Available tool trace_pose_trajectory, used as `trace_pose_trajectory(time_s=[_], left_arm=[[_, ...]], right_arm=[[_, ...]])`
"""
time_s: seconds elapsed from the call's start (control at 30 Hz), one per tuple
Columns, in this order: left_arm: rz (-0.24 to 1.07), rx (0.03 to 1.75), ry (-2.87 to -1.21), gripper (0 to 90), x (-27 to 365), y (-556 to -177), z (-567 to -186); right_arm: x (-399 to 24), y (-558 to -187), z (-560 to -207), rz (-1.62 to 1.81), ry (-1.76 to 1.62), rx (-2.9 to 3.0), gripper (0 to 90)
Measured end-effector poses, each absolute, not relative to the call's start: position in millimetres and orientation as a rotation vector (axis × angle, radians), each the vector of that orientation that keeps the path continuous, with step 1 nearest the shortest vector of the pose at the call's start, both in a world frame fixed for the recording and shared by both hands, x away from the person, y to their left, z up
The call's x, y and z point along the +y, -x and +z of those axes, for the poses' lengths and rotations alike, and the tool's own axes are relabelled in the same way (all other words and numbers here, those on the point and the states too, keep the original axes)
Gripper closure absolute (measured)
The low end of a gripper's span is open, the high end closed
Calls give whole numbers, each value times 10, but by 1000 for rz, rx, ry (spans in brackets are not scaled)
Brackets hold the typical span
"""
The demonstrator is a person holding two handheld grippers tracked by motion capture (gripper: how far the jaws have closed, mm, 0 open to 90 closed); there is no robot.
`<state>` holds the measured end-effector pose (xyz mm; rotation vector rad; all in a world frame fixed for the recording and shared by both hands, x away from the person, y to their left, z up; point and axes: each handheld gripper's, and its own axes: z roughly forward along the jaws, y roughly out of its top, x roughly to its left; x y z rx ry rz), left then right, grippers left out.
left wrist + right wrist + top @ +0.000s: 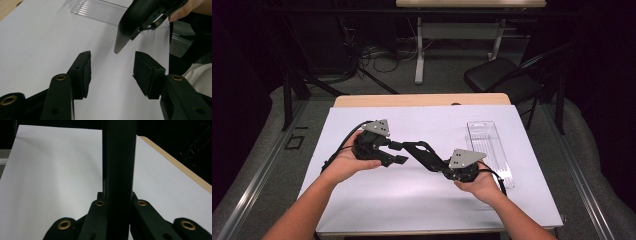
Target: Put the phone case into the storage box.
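Note:
A long flat black piece (421, 151) with a tapered tip is clamped in my right gripper (438, 163), which is shut on its wider end. In the right gripper view the black piece (119, 157) stands up between the pads of the right gripper (119, 196). My left gripper (398, 153) faces it from the left with its jaws apart. In the left gripper view the black piece (135, 20) points its tip down toward the gap of the left gripper (113, 54). The tip hangs just beyond the pads (146, 67), and neither pad touches it.
A white sheet (412, 200) covers the wooden table (422, 100). A clear ribbed plastic tray (489, 150) lies at the right, close behind the right hand, also seen as the tray (100, 10) at the top. A black chair (502, 75) stands beyond the table.

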<state>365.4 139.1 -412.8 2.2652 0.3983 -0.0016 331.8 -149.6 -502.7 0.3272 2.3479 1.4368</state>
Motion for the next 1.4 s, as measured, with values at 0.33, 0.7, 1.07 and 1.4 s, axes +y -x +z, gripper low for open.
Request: trace_pose_trajectory(time_s=[0.33, 0.7, 1.07, 1.4], left_arm=[[1, 370, -2214, 557, 1356, -3645, -4057], [43, 319, -2214, 655, 1337, -3578, -3887], [61, 324, -2193, 760, 1413, -3592, -3844], [75, 303, -2209, 781, 1423, -3592, -3831]], right_arm=[[-1468, -3284, -4999, 1438, -329, 2364, 877], [-1421, -3283, -5013, 1472, -331, 2363, 877], [-1424, -3296, -5016, 1494, -339, 2365, 877], [-1414, -3308, -5022, 1504, -333, 2360, 877]])
